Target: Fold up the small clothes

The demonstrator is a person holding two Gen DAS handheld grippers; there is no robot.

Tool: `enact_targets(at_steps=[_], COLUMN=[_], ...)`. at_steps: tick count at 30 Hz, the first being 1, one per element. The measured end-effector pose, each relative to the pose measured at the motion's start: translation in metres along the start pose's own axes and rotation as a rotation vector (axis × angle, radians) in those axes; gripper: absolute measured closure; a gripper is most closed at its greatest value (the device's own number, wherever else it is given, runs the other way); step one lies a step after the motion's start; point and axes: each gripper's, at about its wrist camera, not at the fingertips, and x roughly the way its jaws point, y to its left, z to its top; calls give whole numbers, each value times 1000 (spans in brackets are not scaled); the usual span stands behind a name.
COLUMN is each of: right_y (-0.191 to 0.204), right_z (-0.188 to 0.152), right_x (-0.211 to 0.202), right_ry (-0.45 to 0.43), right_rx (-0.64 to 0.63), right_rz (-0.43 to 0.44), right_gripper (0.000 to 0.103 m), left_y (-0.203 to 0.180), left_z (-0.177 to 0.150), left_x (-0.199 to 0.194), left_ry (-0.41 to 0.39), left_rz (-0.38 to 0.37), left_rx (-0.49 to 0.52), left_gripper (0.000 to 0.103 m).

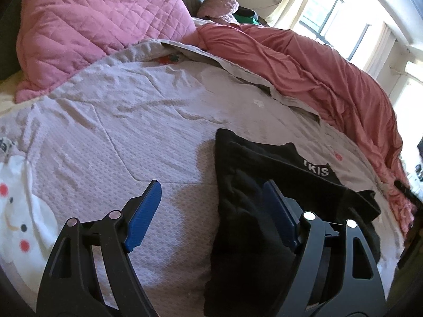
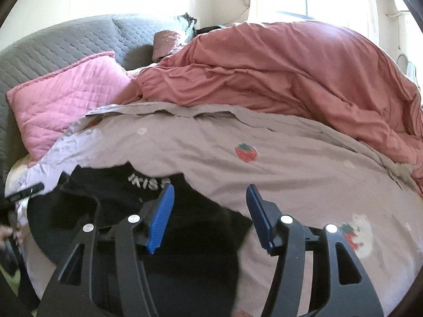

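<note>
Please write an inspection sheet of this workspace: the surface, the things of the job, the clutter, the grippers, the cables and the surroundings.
Surface: bed with a wrinkled pale bedspread with strawberry prints.
Job's things: one black garment with white letters, lying crumpled on the bedspread.
Clutter: pink quilted pillow, bunched red blanket, white cloth with a face print.
Grippers: left gripper open over the garment's left edge; right gripper open over its right edge. Neither holds anything.
Cables: nothing seen.
Surroundings: grey padded headboard, bright window.
</note>
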Motion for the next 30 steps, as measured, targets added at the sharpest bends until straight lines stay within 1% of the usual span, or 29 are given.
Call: enact_targets(at_steps=[2,4,6,7,8,12,14,15,17,19,20,23,26,29,30], right_y=[0,2,1,-1,-1,5,8,7,2,-7,-15,-40,-54,-51,-50], right_z=[-12,-25,-32,-34,-35,-32,-29,-27,-26,-26,-25,-25,-30,-35,-37], right_x=[2,17,33,39,45,66,74,75,74,68,62,53,58,65,68], right_ry=[40,110,142,150,152,152,155,150,139,111,86,47,71,101,111], right_rx=[-35,-64,-38,-16,1,32,44,52,73,104,134,230,284,274,279], right_rz=[26,20,24,36,52,108,103,105,103,99,91,62,53,18,13], right_gripper=[47,47,47,47,47,47,47,56,92,91,91,92,92,92,92], left_y=[1,3,6,8,8,4,0,-3,-9,-11,-12,-13,-15,-22,-25], left_z=[0,0,1,2,3,12,17,21,25,27,28,29,30,30,29], left_x=[0,-1,0,1,2,10,16,20,26,33,36,51,63,69,70], left_ry=[4,9,13,21,24,64,95,106,125,141,150,189,219,237,242], left_rz=[-8,-25,-42,-57,-57,-13,7,8,26,41,43,44,27,-12,-21], left_rx=[-10,-30,-61,-82,-87,-74,-63,-49,-15,12,20,39,36,49,55], left_gripper=[31,31,32,31,31,32,32,32,32,32,32,32,37,46,50])
